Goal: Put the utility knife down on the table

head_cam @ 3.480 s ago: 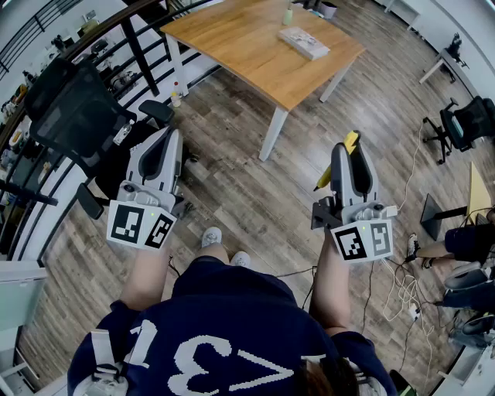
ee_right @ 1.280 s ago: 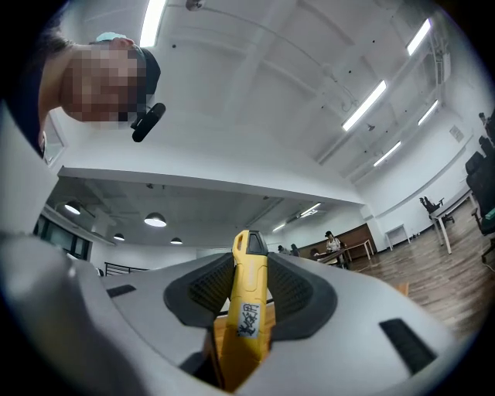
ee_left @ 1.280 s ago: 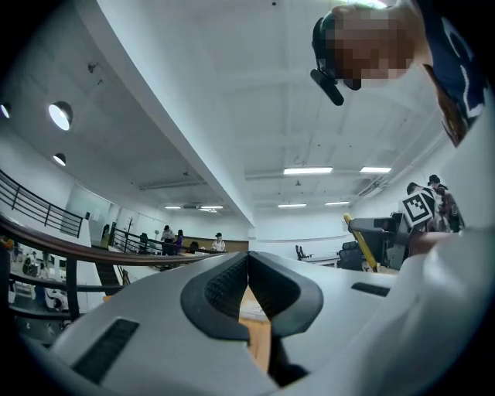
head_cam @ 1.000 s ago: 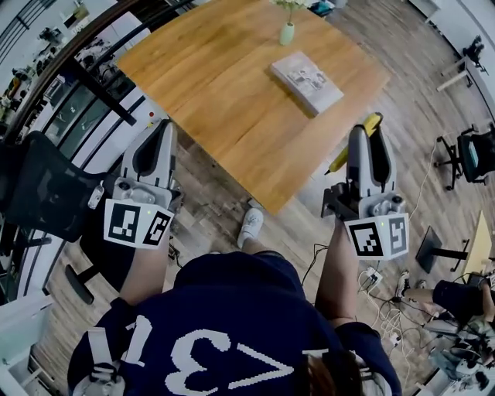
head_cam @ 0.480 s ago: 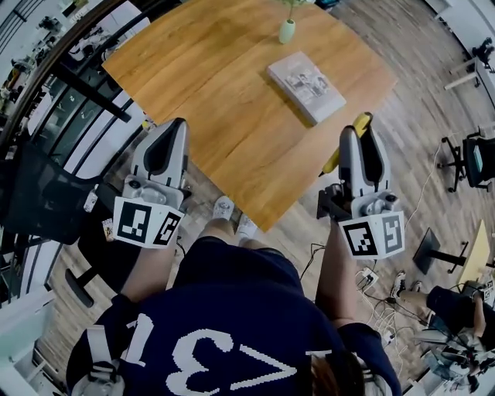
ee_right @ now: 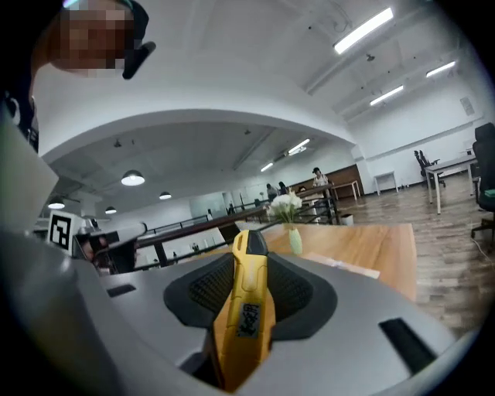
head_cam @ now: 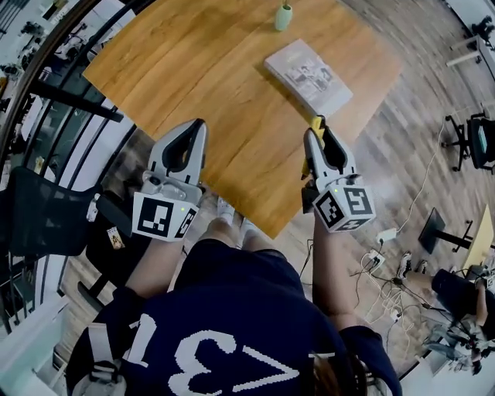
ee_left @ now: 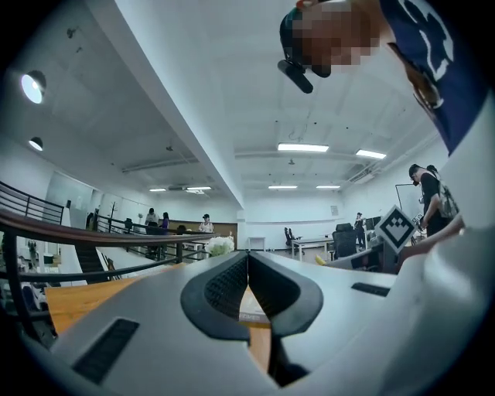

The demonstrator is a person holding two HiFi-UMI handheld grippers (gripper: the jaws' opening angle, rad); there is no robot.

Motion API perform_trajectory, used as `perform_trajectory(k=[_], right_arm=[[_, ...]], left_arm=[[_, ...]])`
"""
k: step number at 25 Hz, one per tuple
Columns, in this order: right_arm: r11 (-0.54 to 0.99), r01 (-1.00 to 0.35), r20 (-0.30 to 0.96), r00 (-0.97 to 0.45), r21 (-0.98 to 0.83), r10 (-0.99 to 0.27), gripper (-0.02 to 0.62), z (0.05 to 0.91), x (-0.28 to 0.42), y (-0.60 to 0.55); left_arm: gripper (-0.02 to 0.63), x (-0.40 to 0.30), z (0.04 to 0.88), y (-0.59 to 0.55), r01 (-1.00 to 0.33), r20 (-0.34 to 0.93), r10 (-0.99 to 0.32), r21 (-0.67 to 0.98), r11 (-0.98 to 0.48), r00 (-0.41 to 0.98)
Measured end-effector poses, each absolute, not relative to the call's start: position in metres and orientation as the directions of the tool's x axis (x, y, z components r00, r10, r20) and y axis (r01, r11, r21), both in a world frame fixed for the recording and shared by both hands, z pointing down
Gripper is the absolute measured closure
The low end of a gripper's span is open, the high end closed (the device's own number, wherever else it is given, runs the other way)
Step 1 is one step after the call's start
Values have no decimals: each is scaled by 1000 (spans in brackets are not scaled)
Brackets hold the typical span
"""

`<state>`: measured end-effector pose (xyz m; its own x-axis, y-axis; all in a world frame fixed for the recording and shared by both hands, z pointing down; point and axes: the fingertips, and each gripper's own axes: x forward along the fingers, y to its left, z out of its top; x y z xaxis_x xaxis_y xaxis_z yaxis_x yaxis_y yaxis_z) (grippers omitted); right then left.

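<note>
Fingers (ee_right: 298, 292) of the right gripper (head_cam: 319, 135) pinch the yellow utility knife (ee_right: 246, 309) over the table (head_cam: 201, 69). Left gripper (head_cam: 193, 133) has its 2 fingers pressed together, empty. Go low, lay the knife flat, then let go slowly.

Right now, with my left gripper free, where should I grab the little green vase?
Grip the vase round its green body, below the flowers, probably coming in level from your side. It stands upright and narrow, so jaws can straddle it. The left gripper is shut; open it first.

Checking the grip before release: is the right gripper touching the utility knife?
Touching: in the right gripper view, the right gripper clamps the utility knife.
</note>
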<state>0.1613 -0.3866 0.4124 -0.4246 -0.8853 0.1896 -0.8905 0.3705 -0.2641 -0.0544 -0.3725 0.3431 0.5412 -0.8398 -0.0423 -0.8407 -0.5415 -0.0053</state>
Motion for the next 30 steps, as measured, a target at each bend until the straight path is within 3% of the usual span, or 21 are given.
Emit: perform_trajectory(k=[6,7,8,13,21,30], right_arm=[[307,-926,479,-377,-220,-793,456,550,153,-397],[293,-933,503,-360,-210,-786,494,566,154,-396],[281,-939,527,-343,-196,-778,572,579,155,-397],[281,-947,629,-316,-159,-710,572,627,146,-396],[273,-942,553,-334,-194,-763,572,603,145,-401],[275,-934,290,-335,-227,-896,572,476,168,-417]], left_arm=[[591,-46,381,-391,-802,20,-801,16,-597,598],[591,-45,385,-392,-799,29,-799,21,-601,601],[591,-46,389,-393,-798,38,-797,24,-603,603],[591,-53,403,-397,-800,69,-797,39,-599,600],[591,-60,403,-409,-814,68,-812,50,-578,580],[591,-51,361,-417,-811,-13,-811,23,-585,585]])
